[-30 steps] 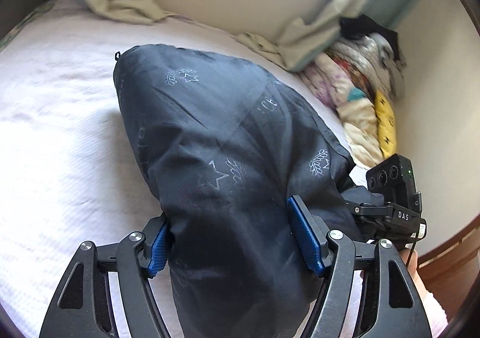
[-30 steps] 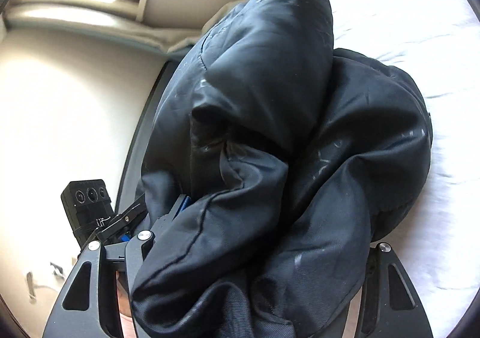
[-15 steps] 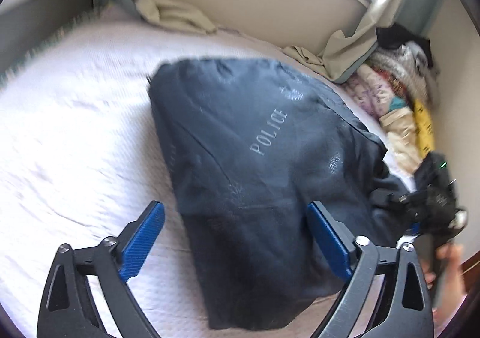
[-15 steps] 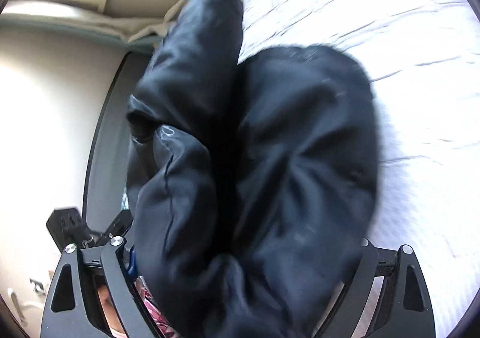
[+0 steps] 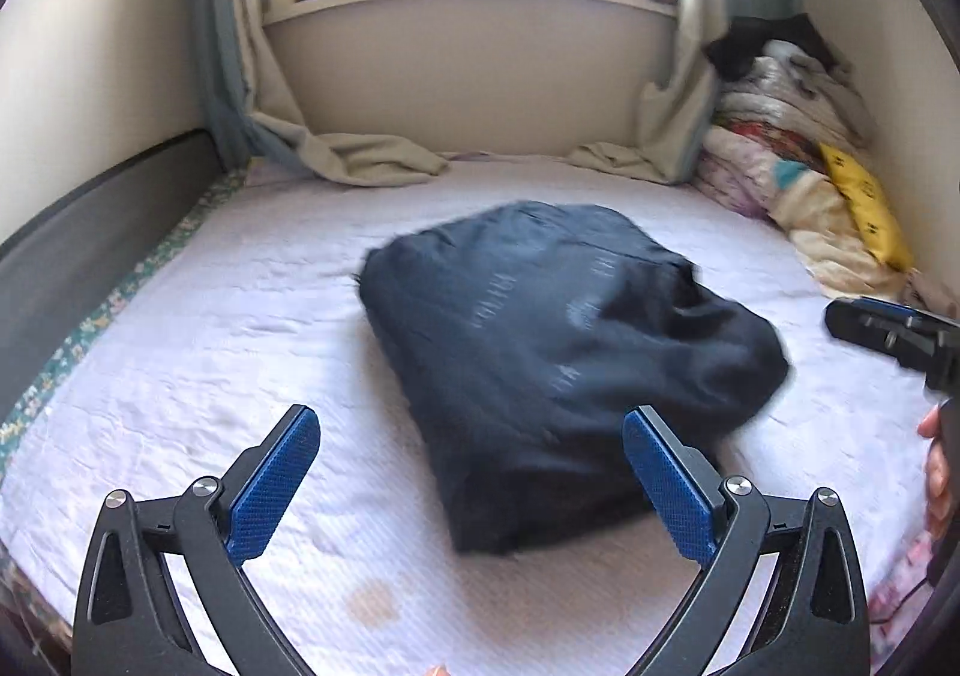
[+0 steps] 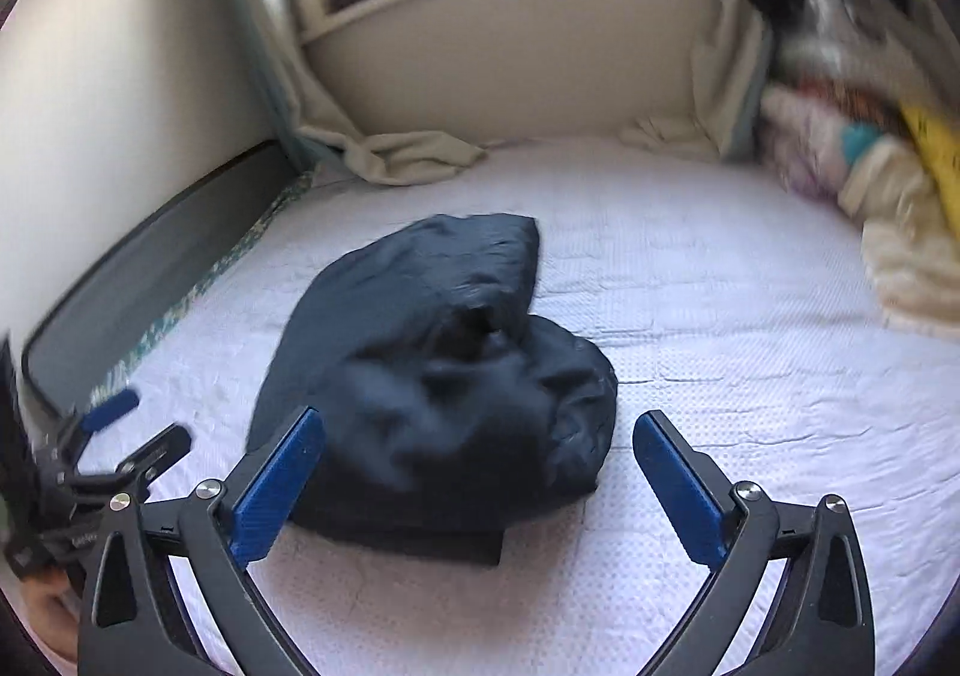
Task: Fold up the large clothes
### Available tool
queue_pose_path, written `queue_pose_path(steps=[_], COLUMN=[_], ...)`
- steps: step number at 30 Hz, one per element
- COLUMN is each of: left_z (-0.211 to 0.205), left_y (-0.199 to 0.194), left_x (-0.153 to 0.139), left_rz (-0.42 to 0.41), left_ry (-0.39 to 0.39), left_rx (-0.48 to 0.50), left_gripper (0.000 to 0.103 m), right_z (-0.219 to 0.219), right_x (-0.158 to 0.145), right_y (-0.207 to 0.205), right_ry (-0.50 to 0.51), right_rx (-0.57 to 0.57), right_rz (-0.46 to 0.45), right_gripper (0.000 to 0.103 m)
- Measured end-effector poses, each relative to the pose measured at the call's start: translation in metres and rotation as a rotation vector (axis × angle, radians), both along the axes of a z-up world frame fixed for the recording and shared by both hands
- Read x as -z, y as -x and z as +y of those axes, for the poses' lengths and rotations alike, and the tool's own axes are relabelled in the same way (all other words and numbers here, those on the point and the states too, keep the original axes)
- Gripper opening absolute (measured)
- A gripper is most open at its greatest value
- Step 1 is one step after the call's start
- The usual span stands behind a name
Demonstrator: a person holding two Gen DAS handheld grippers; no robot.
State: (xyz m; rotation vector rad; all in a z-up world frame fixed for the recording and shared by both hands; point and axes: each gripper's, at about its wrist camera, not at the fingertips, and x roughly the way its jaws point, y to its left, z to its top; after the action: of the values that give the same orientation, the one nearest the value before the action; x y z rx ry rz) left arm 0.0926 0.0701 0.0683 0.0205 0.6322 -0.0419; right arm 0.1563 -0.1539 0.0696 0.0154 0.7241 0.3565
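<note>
Left wrist view — blurred dark jacket [image 5: 558, 364], lettering unreadable — both claws [image 5: 471, 484] [image 6: 480, 481] released.

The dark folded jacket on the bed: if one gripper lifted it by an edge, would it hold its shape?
Probably not. The jacket looks soft and puffy, its top layer rumpled, so it would likely sag and unfold. Its smooth shell may slip between the fingers.

Dark jacket [image 5: 558, 352] of smooth, faintly sheeny cloth; bedsheet [image 5: 210, 376] textured, matt.
</note>
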Motion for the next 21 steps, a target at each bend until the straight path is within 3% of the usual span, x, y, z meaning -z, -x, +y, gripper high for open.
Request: queue_pose_path(steps=[3, 9, 12, 17, 21], left_z=[-0.009, -0.028, -0.026, -0.016, -0.012], left_y=[0.013, 0.038, 0.045, 0.039, 0.038], left_x=[0.004, 0.019, 0.027, 0.048, 0.06], left_rz=[0.011, -0.011, -0.019, 0.052, 0.08], left_ry=[0.014, -0.075, -0.059, 0.002, 0.001], left_rx=[0.019, -0.049, -0.066, -0.095, -0.103], left_gripper=[0.102, 0.102, 0.102, 0.102, 0.102], right_z=[0.022, 0.034, 0.033, 0.03, 0.031], right_x=[0.005, 0.038, 0.053, 0.066, 0.073], right_y=[0.032, 0.053, 0.058, 0.064, 0.066], right_ry=[0.026, 0.069, 0.063, 0.098, 0.118], right_rx=[-0.019, 0.032, 0.027, 0.034, 0.041], right_rz=[-0.007, 0.01, 0.05, 0.056, 0.065], right_gripper=[0.103, 0.103, 0.103, 0.103, 0.103])
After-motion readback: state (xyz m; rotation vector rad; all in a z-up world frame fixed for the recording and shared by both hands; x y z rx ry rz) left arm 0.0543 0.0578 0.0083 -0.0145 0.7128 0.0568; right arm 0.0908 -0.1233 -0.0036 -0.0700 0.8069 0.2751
